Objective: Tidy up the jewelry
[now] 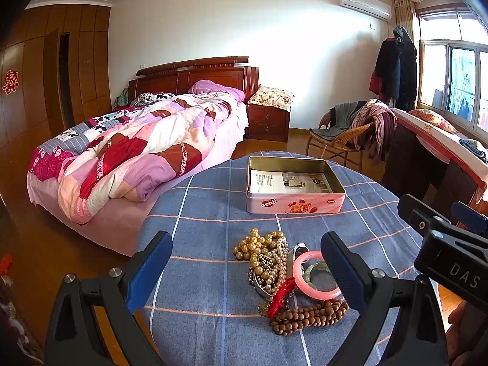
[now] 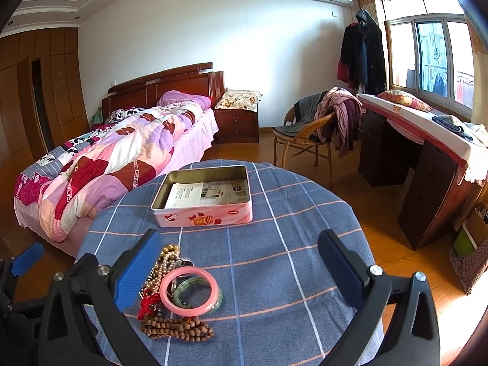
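Left wrist view: my left gripper [image 1: 245, 270] has jaws wide apart, holding nothing, hanging over the surface [image 1: 198, 213], which is covered by a blue checked cloth. The jewelry heap [image 1: 283, 280] lies between and just ahead of the jaws: gold beads [image 1: 254, 245] at the far end, a pearl strand [image 1: 279, 267] tangled beside them, a pink bangle [image 1: 305, 262] overlapping a green bangle [image 1: 317, 270], a red knot [image 1: 282, 294] near the middle, and wooden beads [image 1: 308, 314] nearest me. My right blue pad hides part of the pink bangle; I can't tell whether it touches it. The tin [image 1: 294, 187] sits open further back, apart from the heap, with printed paper [image 1: 286, 181] inside. The right gripper [image 1: 439, 228] shows at the right edge, but I can't tell its jaw state from here. Bed [image 1: 131, 152] beyond on the left, chair [image 1: 341, 140] on the right. Right wrist view: the right gripper [image 2: 244, 271] has jaws wide apart, nothing held, above bare cloth. The heap [image 2: 180, 292] lies by the left blue pad, the pink bangle [image 2: 189, 291] on top of the green bangle [image 2: 213, 299], and the wooden beads [image 2: 177, 328] closest. The tin [image 2: 204, 196] sits beyond, open.
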The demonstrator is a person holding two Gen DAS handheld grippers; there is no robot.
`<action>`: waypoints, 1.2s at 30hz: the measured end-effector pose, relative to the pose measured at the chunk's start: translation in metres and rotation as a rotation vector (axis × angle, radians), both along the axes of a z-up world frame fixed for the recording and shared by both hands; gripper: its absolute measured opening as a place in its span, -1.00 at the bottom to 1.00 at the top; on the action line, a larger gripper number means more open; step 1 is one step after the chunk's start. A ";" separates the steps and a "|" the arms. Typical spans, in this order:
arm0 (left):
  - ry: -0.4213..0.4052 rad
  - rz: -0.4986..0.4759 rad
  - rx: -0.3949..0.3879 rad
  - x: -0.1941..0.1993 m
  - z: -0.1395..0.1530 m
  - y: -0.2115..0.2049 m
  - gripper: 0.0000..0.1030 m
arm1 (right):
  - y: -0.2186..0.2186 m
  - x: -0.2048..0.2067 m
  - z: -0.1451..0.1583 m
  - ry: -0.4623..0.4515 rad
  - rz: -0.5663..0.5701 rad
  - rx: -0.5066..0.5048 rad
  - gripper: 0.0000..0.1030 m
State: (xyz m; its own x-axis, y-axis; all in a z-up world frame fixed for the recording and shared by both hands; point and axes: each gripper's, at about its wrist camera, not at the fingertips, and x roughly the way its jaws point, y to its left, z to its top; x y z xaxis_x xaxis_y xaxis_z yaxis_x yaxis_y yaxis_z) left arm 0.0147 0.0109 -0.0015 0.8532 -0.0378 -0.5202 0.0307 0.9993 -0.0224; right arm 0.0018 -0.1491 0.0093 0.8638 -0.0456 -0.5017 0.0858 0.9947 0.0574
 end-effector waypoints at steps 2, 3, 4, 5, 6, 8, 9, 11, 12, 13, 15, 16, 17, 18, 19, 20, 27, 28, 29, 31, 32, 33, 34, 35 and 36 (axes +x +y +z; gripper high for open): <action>0.004 -0.002 -0.001 0.001 -0.001 0.000 0.90 | 0.001 0.002 0.000 0.004 0.000 0.000 1.00; 0.006 -0.003 0.000 0.002 -0.001 -0.001 0.90 | 0.001 0.002 -0.001 0.005 -0.001 0.000 1.00; 0.009 -0.004 0.001 0.002 -0.002 -0.001 0.90 | 0.001 0.004 -0.001 0.008 -0.002 0.001 1.00; 0.010 -0.006 0.002 0.003 -0.002 -0.001 0.90 | 0.001 0.004 -0.001 0.010 -0.002 0.003 1.00; 0.010 -0.006 0.003 0.004 -0.002 -0.002 0.90 | 0.001 0.005 -0.002 0.011 -0.002 0.006 1.00; 0.009 -0.004 0.005 0.004 -0.002 -0.002 0.90 | 0.000 0.005 -0.003 0.012 -0.001 0.010 1.00; 0.011 -0.003 0.005 0.005 -0.003 -0.002 0.90 | 0.000 0.006 -0.003 0.013 -0.001 0.009 1.00; 0.018 -0.002 0.002 0.007 -0.004 -0.002 0.90 | 0.000 0.006 -0.004 0.019 0.002 0.005 1.00; 0.020 -0.002 0.001 0.008 -0.004 -0.002 0.90 | 0.000 0.006 -0.006 0.021 0.002 0.004 1.00; 0.022 -0.002 0.001 0.009 -0.005 -0.002 0.90 | 0.000 0.007 -0.007 0.024 0.003 0.004 1.00; 0.025 -0.001 0.002 0.011 -0.006 -0.003 0.90 | -0.001 0.009 -0.009 0.028 0.005 0.005 1.00; 0.029 -0.001 0.001 0.012 -0.007 -0.002 0.90 | -0.002 0.009 -0.010 0.030 0.005 0.005 1.00; 0.034 0.001 0.000 0.015 -0.008 -0.002 0.90 | -0.002 0.011 -0.010 0.033 0.003 0.006 1.00; 0.038 0.002 0.000 0.015 -0.008 -0.002 0.90 | -0.003 0.012 -0.012 0.037 0.002 0.011 1.00; 0.042 0.001 0.001 0.017 -0.010 -0.002 0.90 | -0.004 0.014 -0.012 0.040 0.003 0.015 1.00; 0.047 0.000 0.002 0.019 -0.011 -0.002 0.90 | -0.005 0.015 -0.014 0.045 0.004 0.020 1.00; 0.072 -0.053 0.015 0.028 -0.021 0.008 0.90 | -0.018 0.027 -0.026 0.080 0.064 0.068 1.00; 0.083 -0.065 0.027 0.028 -0.026 0.012 0.90 | -0.022 0.031 -0.030 0.098 0.078 0.084 1.00; 0.089 -0.070 0.037 0.027 -0.030 0.015 0.90 | -0.027 0.034 -0.035 0.116 0.093 0.103 1.00; 0.109 -0.088 0.055 0.025 -0.039 0.021 0.90 | -0.032 0.037 -0.044 0.147 0.131 0.142 0.94; 0.123 -0.099 0.063 0.024 -0.044 0.024 0.90 | -0.035 0.040 -0.051 0.175 0.168 0.174 0.88; 0.134 -0.112 0.067 0.024 -0.049 0.025 0.90 | -0.035 0.043 -0.057 0.202 0.198 0.204 0.87; 0.150 -0.132 0.067 0.023 -0.054 0.027 0.90 | -0.035 0.045 -0.061 0.220 0.217 0.224 0.86; 0.167 -0.146 0.068 0.022 -0.057 0.027 0.90 | -0.033 0.049 -0.069 0.252 0.251 0.254 0.83; 0.186 -0.159 0.071 0.022 -0.060 0.026 0.90 | -0.030 0.052 -0.075 0.279 0.269 0.266 0.74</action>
State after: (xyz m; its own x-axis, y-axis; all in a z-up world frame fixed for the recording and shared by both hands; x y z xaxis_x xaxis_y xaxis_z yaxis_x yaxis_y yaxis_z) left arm 0.0367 0.0364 -0.0620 0.7290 -0.1219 -0.6736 0.1894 0.9815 0.0274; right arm 0.0533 -0.1796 -0.0656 0.6576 0.3233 -0.6804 -0.1250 0.9375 0.3247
